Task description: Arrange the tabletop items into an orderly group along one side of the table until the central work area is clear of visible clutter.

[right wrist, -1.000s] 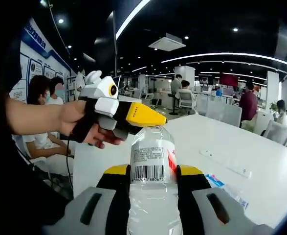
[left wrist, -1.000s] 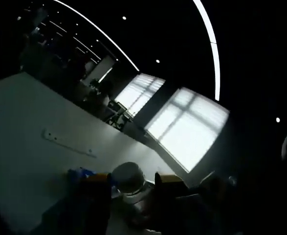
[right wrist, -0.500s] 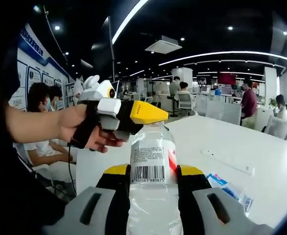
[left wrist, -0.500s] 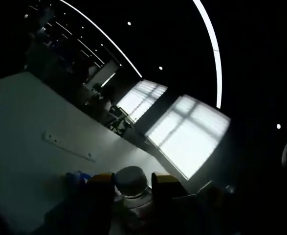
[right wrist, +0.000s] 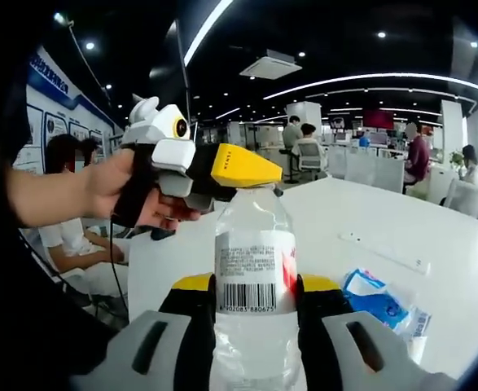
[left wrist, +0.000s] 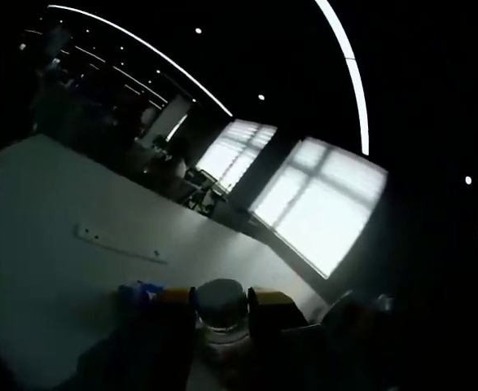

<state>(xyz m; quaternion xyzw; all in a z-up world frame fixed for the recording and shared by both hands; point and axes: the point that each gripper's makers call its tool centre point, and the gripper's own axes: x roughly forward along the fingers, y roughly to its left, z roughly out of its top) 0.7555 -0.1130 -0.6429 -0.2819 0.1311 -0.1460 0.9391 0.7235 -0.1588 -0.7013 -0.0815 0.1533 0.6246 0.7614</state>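
A clear water bottle (right wrist: 255, 244) with a white barcode label stands upright between the jaws of my right gripper (right wrist: 255, 285), which is shut on its body. My left gripper (right wrist: 243, 169), held in a hand (right wrist: 112, 191), comes in from the left and its yellow jaws sit over the bottle's top, hiding the cap. In the dark left gripper view the bottle's cap (left wrist: 221, 295) sits pinched between the left gripper's (left wrist: 222, 300) two yellow-tipped jaws. The bottle is held above the white table (right wrist: 450, 236).
A blue and white packet (right wrist: 373, 295) lies on the table to the right of the bottle, also seen as the packet (left wrist: 137, 289) beside the left jaw. A flat white strip (right wrist: 385, 251) lies farther out. Seated people and chairs (right wrist: 312, 163) are beyond the table.
The left gripper's jaws have drawn together around the bottle cap. The right gripper keeps its hold on the bottle; both views shifted slightly with the hands.
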